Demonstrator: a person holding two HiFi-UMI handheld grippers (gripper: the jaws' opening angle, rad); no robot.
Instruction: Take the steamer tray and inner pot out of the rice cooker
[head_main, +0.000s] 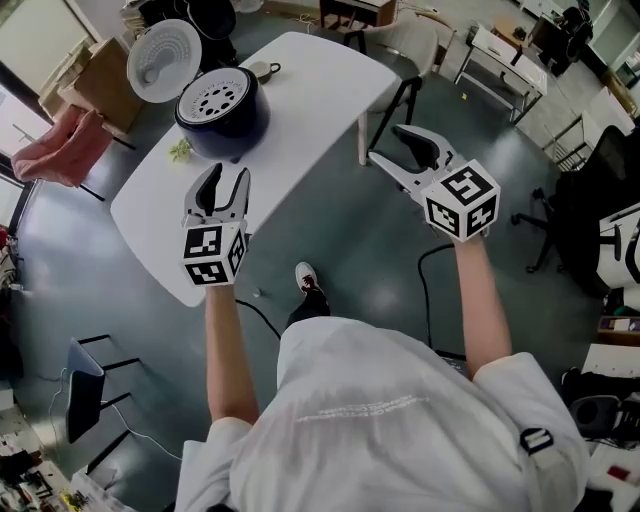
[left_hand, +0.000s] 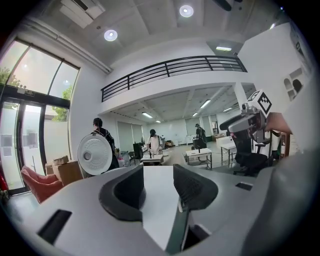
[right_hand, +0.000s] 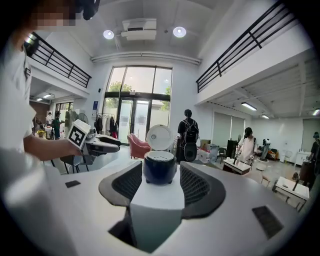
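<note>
The person holds both tools out in front of the body, and neither one touches anything. The left tool (head_main: 227, 180) hangs over the near part of the white desk (head_main: 300, 110). In the left gripper view its two jaws stand apart, and only the bare desk top shows between them. The right tool (head_main: 387, 143) is to the right of the desk, over the grey floor (head_main: 330, 230), apart from the desk edge. Its jaws are also wide apart and hold nothing. In the right gripper view the rice cooker (right_hand: 160, 167) appears in the gap between them, but it is far from the pads.

The rice cooker stands on the far left part of the desk, and its body is dark blue. Its lid (head_main: 163, 58) is open and stands up behind it, with the white inner side towards the head camera. The steamer tray (head_main: 218, 98), white with many small holes, sits in the top of the cooker. It covers the opening, so the inner pot cannot be seen. A small green thing (head_main: 180, 150) lies on the desk just left of the cooker. A small dark object with a handle (head_main: 265, 70) lies on the far side of the desk. A pink armchair (head_main: 55, 148) stands on the floor to the left of the desk.
</note>
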